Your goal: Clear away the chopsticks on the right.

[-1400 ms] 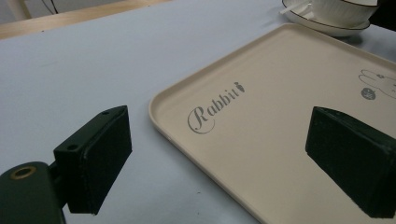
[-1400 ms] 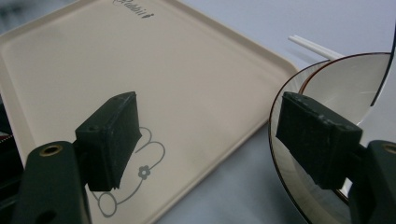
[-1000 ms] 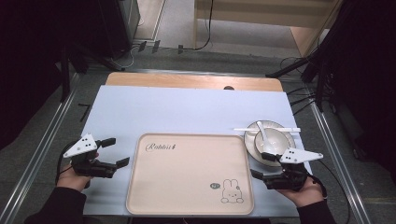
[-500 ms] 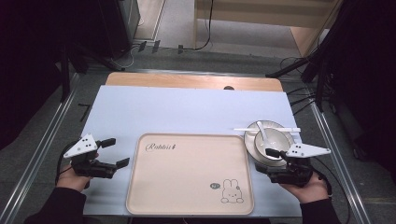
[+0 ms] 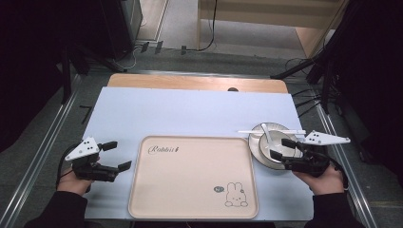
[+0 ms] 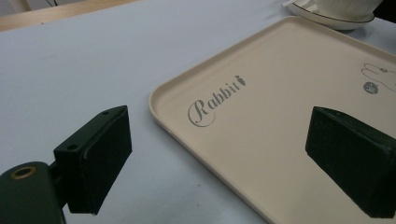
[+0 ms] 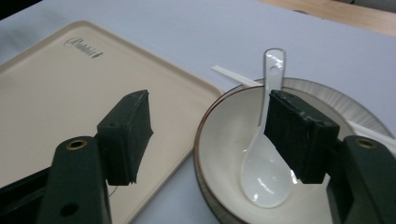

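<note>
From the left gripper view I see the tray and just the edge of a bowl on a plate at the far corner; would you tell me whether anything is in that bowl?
Observer: Yes, a clear plastic spoon lies in the bowl, with its scoop at the bottom and its handle leaning over the far rim.
Operator: Thank you. Where is the right gripper relative to it?
Observer: The right gripper is at the bowl's near side. Its fingers have just been closing a little but are open, with the rim between them and not gripped.
</note>
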A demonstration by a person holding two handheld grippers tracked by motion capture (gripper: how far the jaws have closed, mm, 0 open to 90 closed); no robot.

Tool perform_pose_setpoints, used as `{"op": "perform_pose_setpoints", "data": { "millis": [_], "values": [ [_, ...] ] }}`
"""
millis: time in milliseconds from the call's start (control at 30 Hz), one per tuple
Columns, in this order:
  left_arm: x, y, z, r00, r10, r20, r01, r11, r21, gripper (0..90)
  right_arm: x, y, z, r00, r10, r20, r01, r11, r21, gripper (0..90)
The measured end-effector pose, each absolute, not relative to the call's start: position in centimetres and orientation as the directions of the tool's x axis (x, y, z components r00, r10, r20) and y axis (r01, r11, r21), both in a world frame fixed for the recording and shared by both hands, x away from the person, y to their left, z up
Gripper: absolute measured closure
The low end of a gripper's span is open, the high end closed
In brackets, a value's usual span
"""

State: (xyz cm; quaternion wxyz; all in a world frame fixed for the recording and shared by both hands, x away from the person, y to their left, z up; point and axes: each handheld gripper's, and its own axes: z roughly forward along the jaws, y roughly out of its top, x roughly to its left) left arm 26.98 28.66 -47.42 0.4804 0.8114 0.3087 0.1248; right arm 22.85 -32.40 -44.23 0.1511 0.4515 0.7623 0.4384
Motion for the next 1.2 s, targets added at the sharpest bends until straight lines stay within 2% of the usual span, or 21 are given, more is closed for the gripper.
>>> {"op": "perform_pose_setpoints", "data": {
  "millis": [667,733,867,933,967,1000,1067,1200],
  "values": [
    [26.7,29.1,-47.5,0.767,0.634,-0.095,0.395,-0.351,0.849,7.6,27.6,-37.7,-44.7,-0.397,0.904,0.157,0.561,0.104,0.821,44.1],
    [26.6,29.1,-47.5,0.766,0.636,-0.095,0.397,-0.35,0.848,7.6,28.4,-38.2,-45.5,-0.366,0.921,0.134,0.567,0.106,0.817,48.4],
    [26.6,29.2,-47.6,0.764,0.638,-0.095,0.399,-0.351,0.847,7.6,29.3,-38.9,-46.8,-0.354,0.92,0.166,0.599,0.087,0.796,55.3],
    [26.5,29.2,-47.6,0.762,0.64,-0.095,0.401,-0.351,0.846,7.6,30.0,-39.0,-47.8,-0.342,0.927,0.152,0.619,0.101,0.779,70.7],
    [26.5,29.2,-47.6,0.762,0.641,-0.095,0.402,-0.353,0.845,7.6,30.2,-39.0,-48.1,-0.33,0.932,0.146,0.623,0.099,0.776,74.8],
    [26.5,29.2,-47.6,0.762,0.641,-0.095,0.402,-0.353,0.845,7.7,30.2,-39.0,-48.1,-0.33,0.932,0.146,0.623,0.099,0.776,74.8],
    [26.5,29.2,-47.6,0.762,0.641,-0.096,0.402,-0.351,0.846,7.6,30.9,-39.3,-49.0,-0.294,0.941,0.165,0.64,0.066,0.765,87.5],
    [26.4,29.3,-47.6,0.761,0.642,-0.096,0.402,-0.35,0.846,7.7,31.6,-39.5,-49.9,-0.267,0.949,0.169,0.652,0.048,0.757,90.0]
  ]
}}
